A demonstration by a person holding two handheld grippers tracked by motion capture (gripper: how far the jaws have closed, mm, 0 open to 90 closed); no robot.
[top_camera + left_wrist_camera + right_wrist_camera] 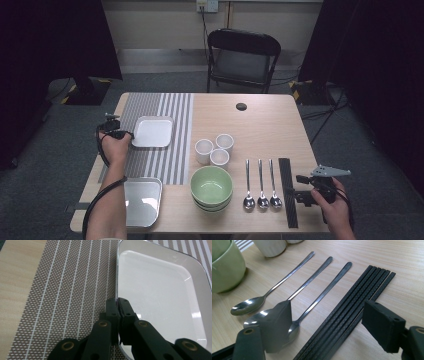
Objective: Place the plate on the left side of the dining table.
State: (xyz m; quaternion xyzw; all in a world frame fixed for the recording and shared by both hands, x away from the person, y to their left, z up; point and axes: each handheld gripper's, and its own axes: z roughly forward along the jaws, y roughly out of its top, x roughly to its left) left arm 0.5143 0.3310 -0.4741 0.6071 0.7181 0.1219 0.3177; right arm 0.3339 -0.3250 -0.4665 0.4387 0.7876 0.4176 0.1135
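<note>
On the striped placemat (62, 290) sits a glossy white square plate (160, 297).

left hand-held gripper (117, 302) — clamped on white tray (160, 290) rim | striped placemat (70, 290) beneath

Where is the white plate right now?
In the high view the white plate lies left on the striped mat, its edge pinched by the left gripper.
</note>
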